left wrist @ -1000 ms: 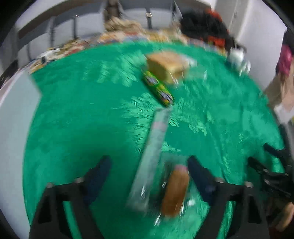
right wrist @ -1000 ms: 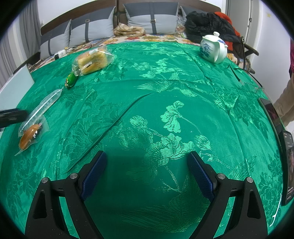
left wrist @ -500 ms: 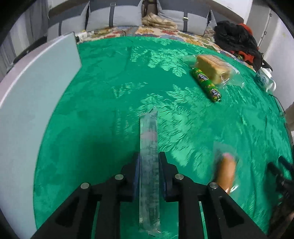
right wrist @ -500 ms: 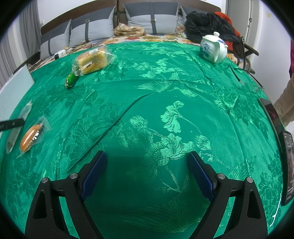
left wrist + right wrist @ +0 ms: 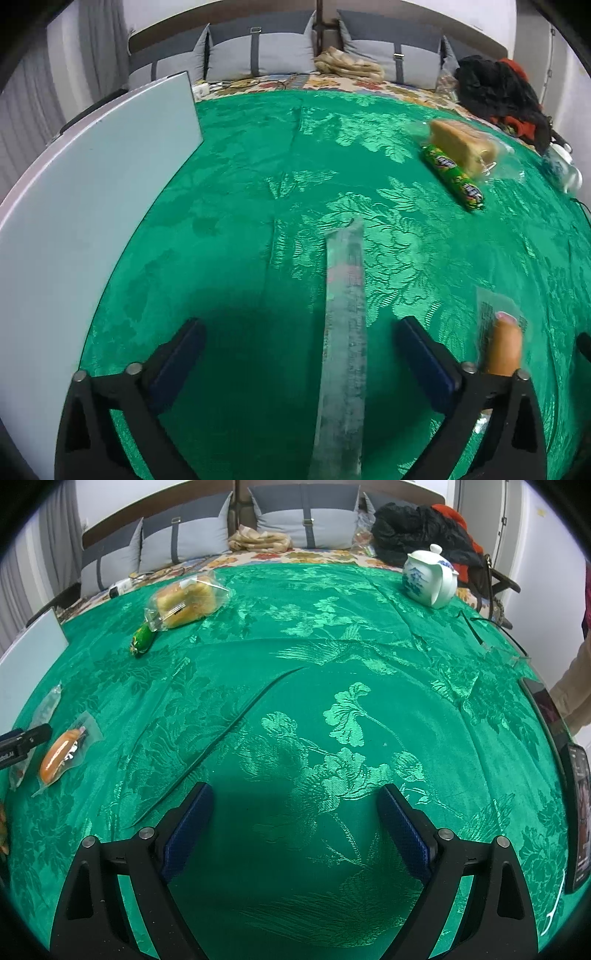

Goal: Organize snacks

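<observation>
The long clear snack packet (image 5: 343, 332) lies flat on the green brocade cloth (image 5: 240, 229), running lengthwise between our left gripper (image 5: 301, 360) fingers (image 5: 424, 360). The jaws have just been opening and now stand wide, both pads clear of the wrapper, so nothing is held. Just right of the right-hand finger we see the sausage in its clear pouch (image 5: 504, 343), close beside the strip. Further off, upper right, the green candy roll (image 5: 452, 177) sits against the bagged bread (image 5: 463, 146). A pale board (image 5: 92, 192) lies along the left edge. Over on our right gripper (image 5: 295, 825), the fingers are spread wide above bare cloth, gripping nothing, with the teapot (image 5: 430, 578) far beyond.
</observation>
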Demonstrator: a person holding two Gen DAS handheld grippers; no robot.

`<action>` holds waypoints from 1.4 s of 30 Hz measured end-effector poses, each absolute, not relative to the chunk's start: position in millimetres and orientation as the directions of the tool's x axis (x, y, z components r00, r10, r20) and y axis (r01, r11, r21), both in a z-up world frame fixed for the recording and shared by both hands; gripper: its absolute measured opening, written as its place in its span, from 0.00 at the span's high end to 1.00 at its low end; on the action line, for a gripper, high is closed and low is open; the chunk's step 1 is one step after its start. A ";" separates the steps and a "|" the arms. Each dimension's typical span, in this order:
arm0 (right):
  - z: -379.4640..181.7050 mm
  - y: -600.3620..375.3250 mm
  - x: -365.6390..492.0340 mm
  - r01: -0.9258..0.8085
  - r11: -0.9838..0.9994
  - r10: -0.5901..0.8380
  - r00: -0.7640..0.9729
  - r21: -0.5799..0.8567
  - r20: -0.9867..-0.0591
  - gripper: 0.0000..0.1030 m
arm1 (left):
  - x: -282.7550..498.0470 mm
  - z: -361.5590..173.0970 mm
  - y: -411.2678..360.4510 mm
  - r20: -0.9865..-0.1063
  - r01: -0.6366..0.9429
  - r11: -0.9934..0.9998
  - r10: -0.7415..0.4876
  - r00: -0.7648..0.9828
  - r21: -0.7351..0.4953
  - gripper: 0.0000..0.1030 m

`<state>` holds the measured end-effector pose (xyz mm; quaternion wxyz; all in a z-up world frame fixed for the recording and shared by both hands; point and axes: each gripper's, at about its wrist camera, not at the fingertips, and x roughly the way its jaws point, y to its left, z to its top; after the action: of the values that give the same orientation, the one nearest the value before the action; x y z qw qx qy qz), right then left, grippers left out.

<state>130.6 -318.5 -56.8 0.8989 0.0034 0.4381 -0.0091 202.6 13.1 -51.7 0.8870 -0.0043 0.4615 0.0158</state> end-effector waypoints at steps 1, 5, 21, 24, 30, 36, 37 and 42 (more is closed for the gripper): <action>-56.8 -318.6 130.6 0.019 1.000 -0.013 0.616 -0.002 -0.788 0.10 | 202.2 -51.6 14.1 -0.819 -0.033 0.999 0.021 0.573 0.003 0.00; -56.9 -318.5 130.6 0.020 1.000 -0.013 0.616 -0.002 -0.788 0.10 | 201.4 -52.4 17.0 -0.820 0.012 1.000 -0.002 0.572 0.006 0.00; -57.0 -318.6 130.4 0.020 1.000 -0.013 0.616 -0.001 -0.787 0.10 | 200.1 -53.1 27.0 -0.820 0.037 0.999 -0.023 0.572 -0.002 0.00; -56.9 -318.6 130.2 0.020 1.000 -0.012 0.616 0.000 -0.787 0.10 | 200.2 -53.1 27.3 -0.820 0.037 0.999 -0.023 0.572 -0.002 0.00; -56.9 -318.6 130.1 0.020 1.000 -0.012 0.617 0.000 -0.787 0.09 | 200.2 -53.2 27.0 -0.820 0.037 0.999 -0.023 0.572 -0.002 0.00; -57.0 -318.4 130.0 0.020 1.000 -0.012 0.617 0.000 -0.787 0.09 | 200.3 -53.2 26.9 -0.820 0.037 0.999 -0.023 0.572 -0.002 0.00; -57.0 -318.5 130.0 0.020 1.000 -0.013 0.617 0.000 -0.787 0.09 | 200.4 -53.3 27.1 -0.820 0.037 0.999 -0.023 0.572 -0.002 0.00; -57.0 -318.4 130.0 0.020 1.000 -0.012 0.617 0.000 -0.787 0.09 | 200.5 -53.4 26.9 -0.820 0.037 0.999 -0.023 0.573 -0.002 0.00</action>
<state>130.0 -318.4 -57.0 0.8991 0.0046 0.4376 -0.0090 200.5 26.9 -53.4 0.8867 0.0076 0.4620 -0.0170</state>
